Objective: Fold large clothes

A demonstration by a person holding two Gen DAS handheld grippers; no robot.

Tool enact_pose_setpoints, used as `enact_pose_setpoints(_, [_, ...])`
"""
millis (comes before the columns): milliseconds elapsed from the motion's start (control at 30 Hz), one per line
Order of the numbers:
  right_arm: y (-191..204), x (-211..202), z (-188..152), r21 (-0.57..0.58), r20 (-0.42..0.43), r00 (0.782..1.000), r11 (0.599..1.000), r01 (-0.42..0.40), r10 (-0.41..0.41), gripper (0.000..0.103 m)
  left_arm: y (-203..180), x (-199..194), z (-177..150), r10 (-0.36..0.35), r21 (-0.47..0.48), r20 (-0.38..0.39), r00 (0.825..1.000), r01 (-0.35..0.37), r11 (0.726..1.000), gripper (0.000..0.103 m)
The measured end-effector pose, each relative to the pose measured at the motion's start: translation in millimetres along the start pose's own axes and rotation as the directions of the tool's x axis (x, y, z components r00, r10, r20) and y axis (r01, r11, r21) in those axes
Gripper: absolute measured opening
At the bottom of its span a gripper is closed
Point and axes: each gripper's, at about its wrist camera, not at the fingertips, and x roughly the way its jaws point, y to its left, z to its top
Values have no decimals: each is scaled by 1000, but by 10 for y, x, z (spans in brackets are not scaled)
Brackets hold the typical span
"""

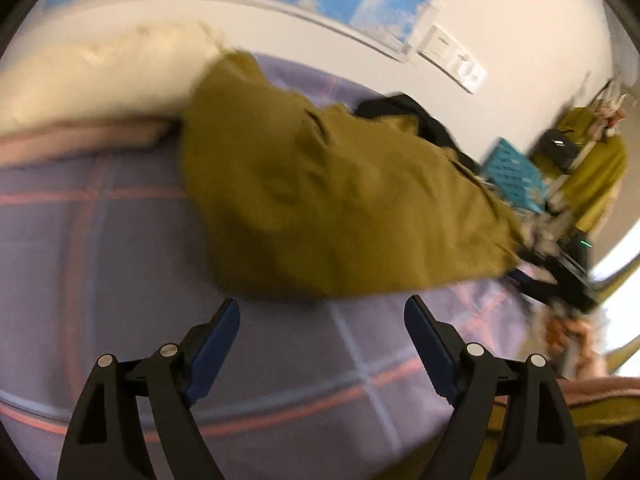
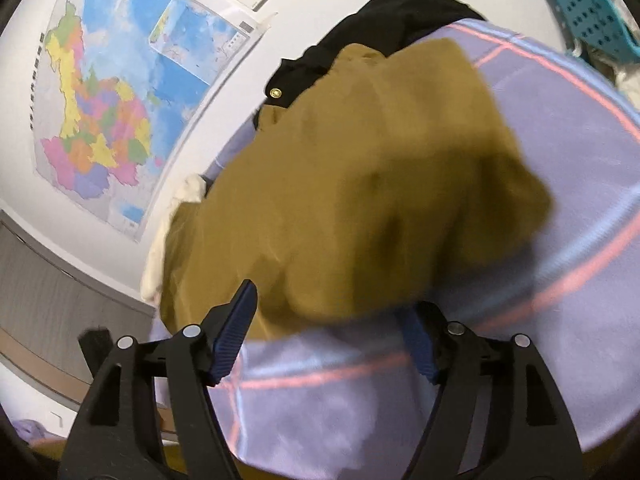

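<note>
A large olive-brown garment (image 1: 328,200) lies rumpled on a lilac bed sheet with pink and white stripes (image 1: 120,280). It also shows in the right wrist view (image 2: 360,200), on the same sheet (image 2: 560,200). My left gripper (image 1: 322,312) is open and empty, just short of the garment's near edge. My right gripper (image 2: 332,304) is open, its jaws standing either side of the garment's near edge; the cloth hides the tip of the right finger. Both views are blurred.
A black garment (image 2: 400,12) lies past the olive one by the wall. A cream pillow (image 1: 100,76) lies at the bed's far left. A map (image 2: 120,92) hangs on the wall. A teal basket (image 1: 512,174) and clutter stand beside the bed.
</note>
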Motion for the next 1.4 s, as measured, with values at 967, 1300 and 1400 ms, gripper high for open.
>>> enact_pose_setpoints(967, [109, 400, 214, 34, 83, 996, 999, -35, 32, 72, -102, 786, 590, -3, -184, 154, 988, 32, 982, 78])
enact_pose_setpoints(1300, [130, 456, 269, 57, 106, 994, 998, -23, 16, 68, -191, 886, 756, 40, -230, 118, 992, -11, 973, 62])
enact_pose_setpoints(1400, [79, 476, 279, 72, 100, 995, 997, -17, 10, 46, -248, 836, 774, 81, -200, 121, 989, -56, 978, 55])
